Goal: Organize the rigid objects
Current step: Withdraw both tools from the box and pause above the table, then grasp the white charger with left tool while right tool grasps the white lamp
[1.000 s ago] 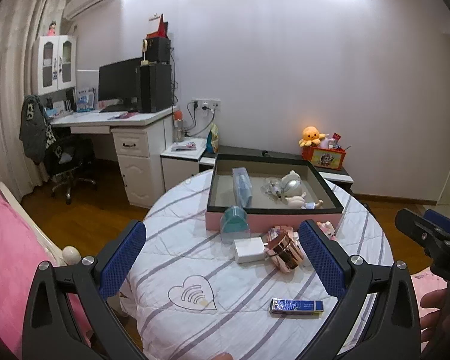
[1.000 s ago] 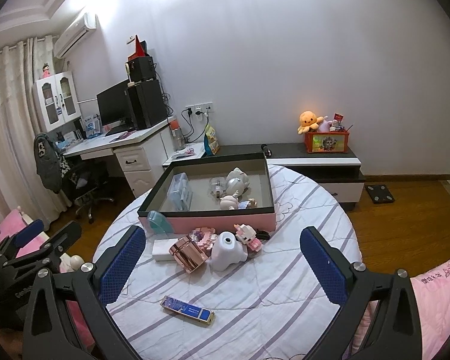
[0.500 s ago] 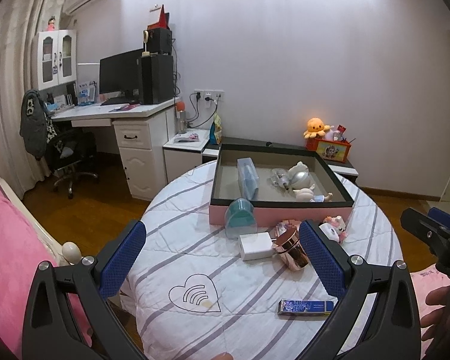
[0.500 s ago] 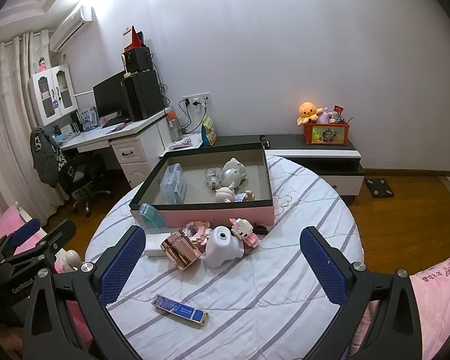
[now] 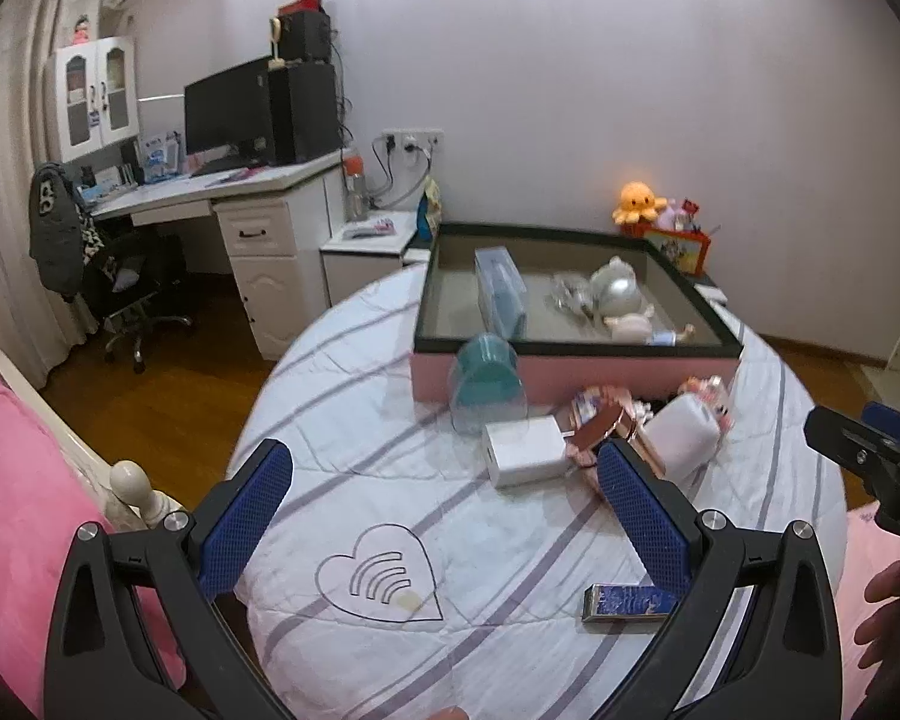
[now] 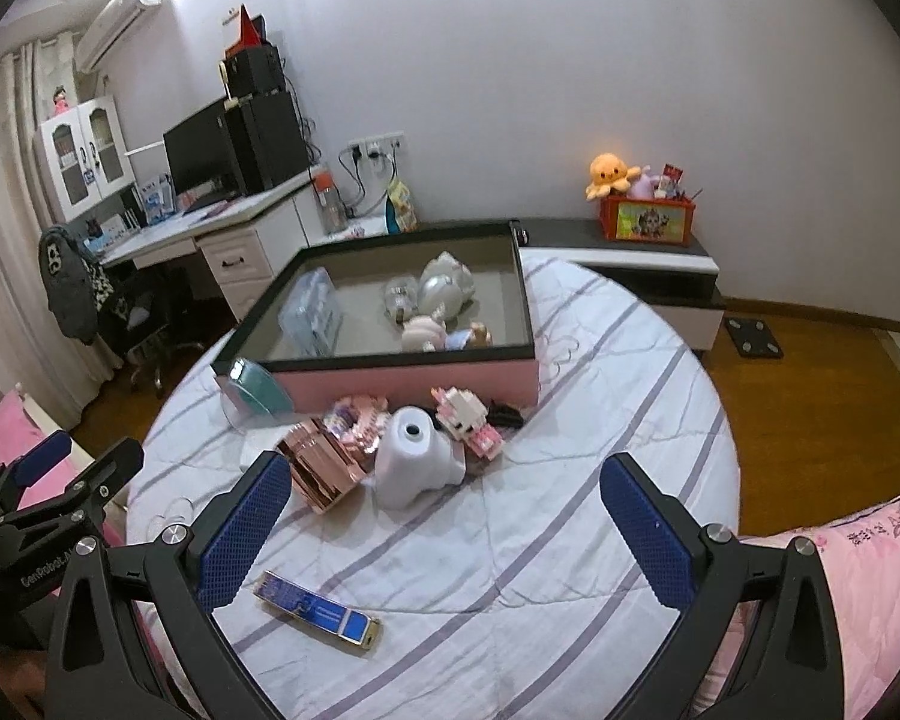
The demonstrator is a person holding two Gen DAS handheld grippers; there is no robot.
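Left wrist view. Left claw (image 5: 444, 507) spread wide, nothing between its blue pads (image 5: 243, 519); it hangs over the near part of the round worktop (image 5: 342, 396), which carries a white cloth with grey stripes. Straight ahead of the claw, a white charger block (image 5: 525, 450). Just beyond that, a clear holder with a teal roll (image 5: 486, 384), touching or almost touching the front wall of the pink tray (image 5: 570, 375). Right of the charger and close to the right pad: a rose-gold jar (image 5: 615, 432) lying on its side, then a white bottle (image 5: 687, 435), also lying. A small blue box (image 5: 630, 602) lies near the right finger's base. Inside the tray: a clear case (image 5: 498, 291) and a few pale figures (image 5: 615, 294). Right claw (image 5: 870, 450) shows at the far right edge.

Right wrist view. Right claw (image 6: 450, 516) likewise spread wide and holding nothing. Ahead, between the pads and the tray (image 6: 402, 381): the jar (image 6: 321, 471) beside the left pad, the white bottle (image 6: 414, 459) at centre, pink block toys (image 6: 465, 420) behind it. The blue box (image 6: 318, 612) lies flat, near the left finger. The teal roll (image 6: 255, 393) stands at the tray's near left corner. Left claw (image 6: 60, 480) at the left edge, its spread not readable here.
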